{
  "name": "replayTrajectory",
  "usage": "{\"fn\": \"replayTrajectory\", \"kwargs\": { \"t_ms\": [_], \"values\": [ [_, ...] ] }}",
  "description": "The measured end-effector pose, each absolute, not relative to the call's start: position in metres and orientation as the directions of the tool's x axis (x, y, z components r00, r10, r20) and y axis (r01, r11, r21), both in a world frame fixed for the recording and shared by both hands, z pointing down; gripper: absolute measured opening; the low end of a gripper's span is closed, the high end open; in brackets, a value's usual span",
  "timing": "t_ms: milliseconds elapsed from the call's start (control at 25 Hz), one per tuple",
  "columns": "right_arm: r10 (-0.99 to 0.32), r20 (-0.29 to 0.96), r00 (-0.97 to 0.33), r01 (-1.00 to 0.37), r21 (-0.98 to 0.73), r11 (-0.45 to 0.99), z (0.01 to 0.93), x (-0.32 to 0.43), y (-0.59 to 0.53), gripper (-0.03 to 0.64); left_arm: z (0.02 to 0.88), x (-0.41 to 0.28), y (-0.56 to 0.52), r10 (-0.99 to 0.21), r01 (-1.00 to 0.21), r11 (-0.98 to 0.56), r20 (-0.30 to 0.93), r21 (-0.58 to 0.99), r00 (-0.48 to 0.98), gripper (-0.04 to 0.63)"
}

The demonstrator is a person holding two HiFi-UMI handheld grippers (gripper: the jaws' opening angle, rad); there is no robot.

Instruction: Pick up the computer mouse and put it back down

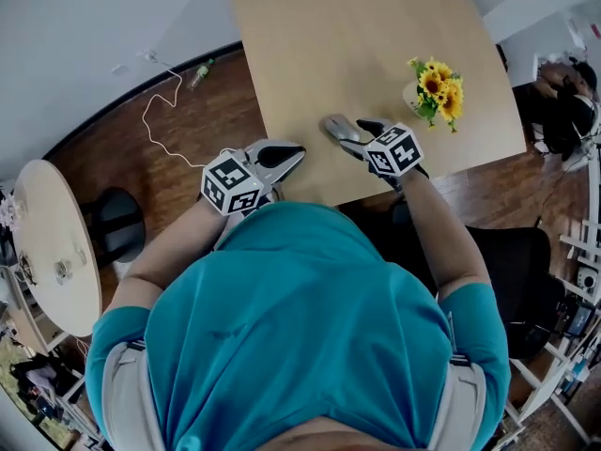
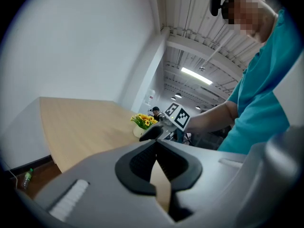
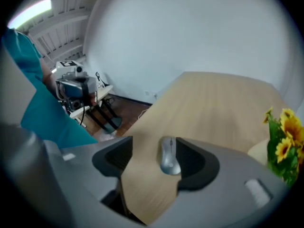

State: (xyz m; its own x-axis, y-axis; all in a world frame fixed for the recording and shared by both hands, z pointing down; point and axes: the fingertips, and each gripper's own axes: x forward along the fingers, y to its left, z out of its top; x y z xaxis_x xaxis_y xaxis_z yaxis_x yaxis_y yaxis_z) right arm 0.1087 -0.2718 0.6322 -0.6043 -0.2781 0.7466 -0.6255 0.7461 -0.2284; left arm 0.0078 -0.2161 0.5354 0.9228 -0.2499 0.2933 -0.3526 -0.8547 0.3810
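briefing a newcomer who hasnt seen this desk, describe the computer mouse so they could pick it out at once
Find the light wooden table and go to its near edge, just left of the bunch of yellow flowers in the head view. The computer mouse lies flat there, between the open jaws of the right gripper. It is the only small silver-grey oval on the tabletop.

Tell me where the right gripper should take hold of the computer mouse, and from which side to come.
Grip the computer mouse across its two long flanks, mid-body, coming down from above over its near end. It lies flat on the table, lengthwise along the open jaws of the right gripper, so its narrow width probably fits between them.
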Motion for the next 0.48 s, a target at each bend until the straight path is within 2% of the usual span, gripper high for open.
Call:
{"fn": "replayTrajectory", "kwargs": {
  "t_ms": [240,480],
  "values": [
    [-0.158,0.866,-0.474,-0.623,-0.203,0.755,0.681,0.104,-0.294,0.344,0.544,-0.012,-0.221,-0.274,-0.382,-0.837,0.304,0.392,0.912,0.005],
    [-0.076,0.929,-0.361,-0.65,-0.193,0.735,0.729,0.106,-0.301,0.411,0.551,-0.029,-0.221,-0.306,-0.418,-0.811,0.314,0.409,0.899,0.005]
  ]
}}
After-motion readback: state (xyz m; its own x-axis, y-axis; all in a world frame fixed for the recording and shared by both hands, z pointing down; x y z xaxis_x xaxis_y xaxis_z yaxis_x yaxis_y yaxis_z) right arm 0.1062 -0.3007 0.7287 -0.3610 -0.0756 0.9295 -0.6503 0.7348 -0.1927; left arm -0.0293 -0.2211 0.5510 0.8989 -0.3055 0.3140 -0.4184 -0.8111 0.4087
